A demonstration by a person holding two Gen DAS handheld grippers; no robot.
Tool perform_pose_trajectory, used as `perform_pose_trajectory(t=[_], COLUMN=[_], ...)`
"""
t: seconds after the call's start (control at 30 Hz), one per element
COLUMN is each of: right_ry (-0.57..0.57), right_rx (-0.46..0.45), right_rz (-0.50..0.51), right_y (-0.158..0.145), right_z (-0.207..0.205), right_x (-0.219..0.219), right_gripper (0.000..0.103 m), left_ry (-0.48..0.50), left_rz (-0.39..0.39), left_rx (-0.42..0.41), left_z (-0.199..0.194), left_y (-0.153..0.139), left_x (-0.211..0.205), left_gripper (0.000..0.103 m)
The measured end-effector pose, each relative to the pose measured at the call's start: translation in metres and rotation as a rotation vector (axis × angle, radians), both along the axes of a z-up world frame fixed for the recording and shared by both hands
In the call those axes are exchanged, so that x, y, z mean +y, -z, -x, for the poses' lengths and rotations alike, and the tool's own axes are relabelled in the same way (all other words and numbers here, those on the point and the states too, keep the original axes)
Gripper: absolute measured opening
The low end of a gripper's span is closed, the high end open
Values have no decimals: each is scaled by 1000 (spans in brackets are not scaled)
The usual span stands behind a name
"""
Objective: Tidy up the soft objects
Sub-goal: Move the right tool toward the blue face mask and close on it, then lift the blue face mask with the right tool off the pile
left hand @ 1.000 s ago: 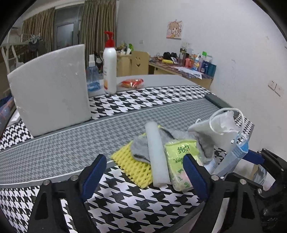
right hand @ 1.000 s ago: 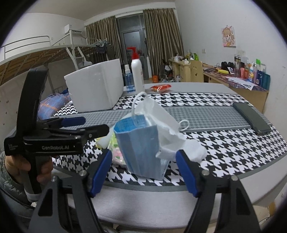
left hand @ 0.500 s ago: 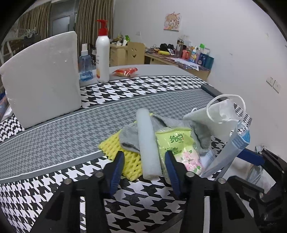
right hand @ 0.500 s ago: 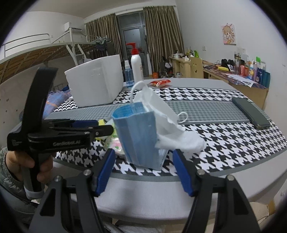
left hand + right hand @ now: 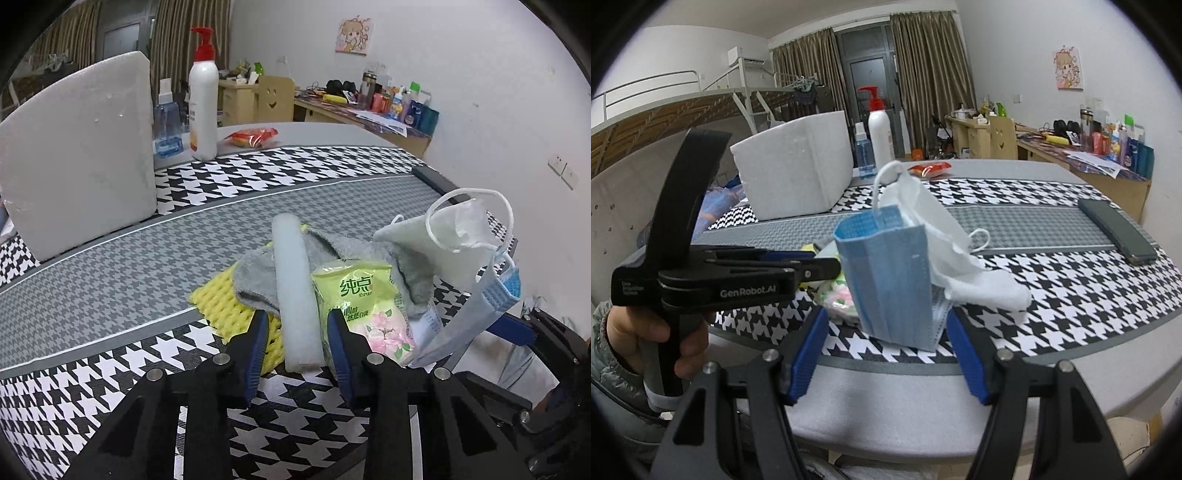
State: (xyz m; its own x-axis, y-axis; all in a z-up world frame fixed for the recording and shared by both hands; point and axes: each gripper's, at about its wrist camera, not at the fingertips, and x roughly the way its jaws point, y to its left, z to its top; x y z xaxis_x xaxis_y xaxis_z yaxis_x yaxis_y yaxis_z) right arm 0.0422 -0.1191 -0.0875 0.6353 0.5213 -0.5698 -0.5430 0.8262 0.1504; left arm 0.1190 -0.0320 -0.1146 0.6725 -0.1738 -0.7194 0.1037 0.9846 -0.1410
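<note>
The yellow sponge (image 5: 218, 306) is mostly covered by the grey cloth (image 5: 255, 277) and the white foam stick (image 5: 295, 295), so only its near corner shows. In the right wrist view, the blue mask (image 5: 890, 280) hides most of the pile behind it, and the pink and green bit (image 5: 836, 295) peeking out may be the tissue pack. The things on the far desk (image 5: 1108, 144) are too small to tell apart.

"GenRobot.AI" marks the left claw (image 5: 827, 267); "纯点" marks the green tissue pack (image 5: 360, 295).
</note>
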Motion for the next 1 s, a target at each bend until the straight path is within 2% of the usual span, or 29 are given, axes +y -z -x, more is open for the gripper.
perform_pose_trajectory(t=[0.17, 0.3, 0.5, 0.57, 1.0], right_ry=[0, -1, 12, 13, 47], right_rx=[21, 37, 32, 28, -25], right_rz=[-6, 6, 9, 6, -15], right_y=[2, 4, 2, 1, -16], right_z=[-6, -10, -8, -7, 2], right_x=[1, 2, -2, -2, -9], right_gripper=[71, 47, 32, 29, 18], left_ry=[14, 17, 21, 17, 15], left_rz=[24, 35, 45, 47, 69], left_rx=[1, -6, -39, -48, -82], left_z=[0, 2, 13, 15, 24], left_y=[0, -2, -11, -14, -24], left_x=[2, 2, 3, 4, 13], left_gripper=[25, 21, 19, 15, 11])
